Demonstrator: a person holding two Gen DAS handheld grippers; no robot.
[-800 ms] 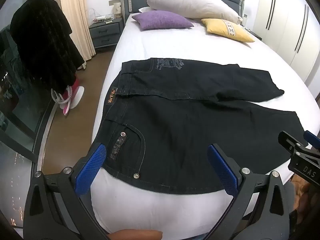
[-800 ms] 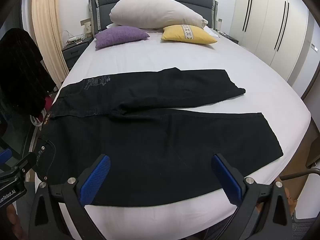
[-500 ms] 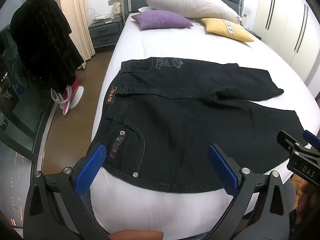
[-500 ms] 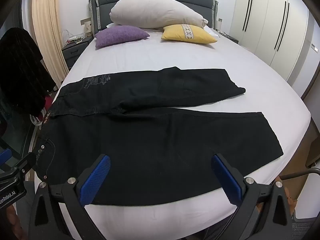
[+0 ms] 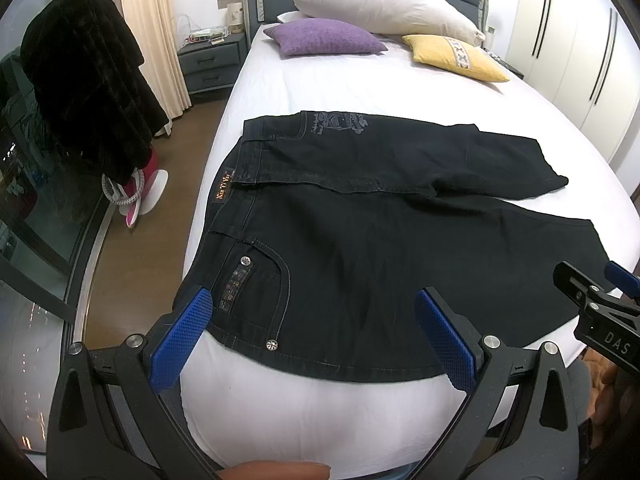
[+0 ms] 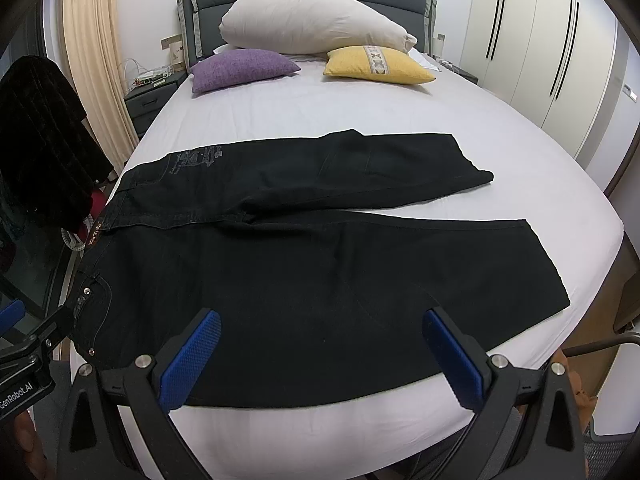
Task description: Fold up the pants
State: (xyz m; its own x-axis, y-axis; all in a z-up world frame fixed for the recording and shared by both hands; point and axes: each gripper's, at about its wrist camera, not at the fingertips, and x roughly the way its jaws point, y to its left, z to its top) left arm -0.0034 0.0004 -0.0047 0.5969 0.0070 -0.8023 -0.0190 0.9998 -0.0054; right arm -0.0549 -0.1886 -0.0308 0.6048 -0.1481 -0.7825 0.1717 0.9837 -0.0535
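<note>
1. I am looking over a white bed (image 6: 360, 120) in a bedroom, with wardrobe doors (image 6: 532, 36) lining the wall beside it.
2. I am holding the left gripper (image 5: 316, 332) with its jaws spread wide, gripping nothing, above the bed's near edge.
3. My right gripper (image 6: 324, 356) is hovering the same way, wide apart and empty.
4. The black pants (image 6: 320, 264) are lying flat across the bed, waistband at its left side, both legs running rightward.
5. A white pillow (image 6: 312, 20), a purple cushion (image 6: 240, 68) and a yellow cushion (image 6: 376, 64) are sitting at the bed's head.
</note>
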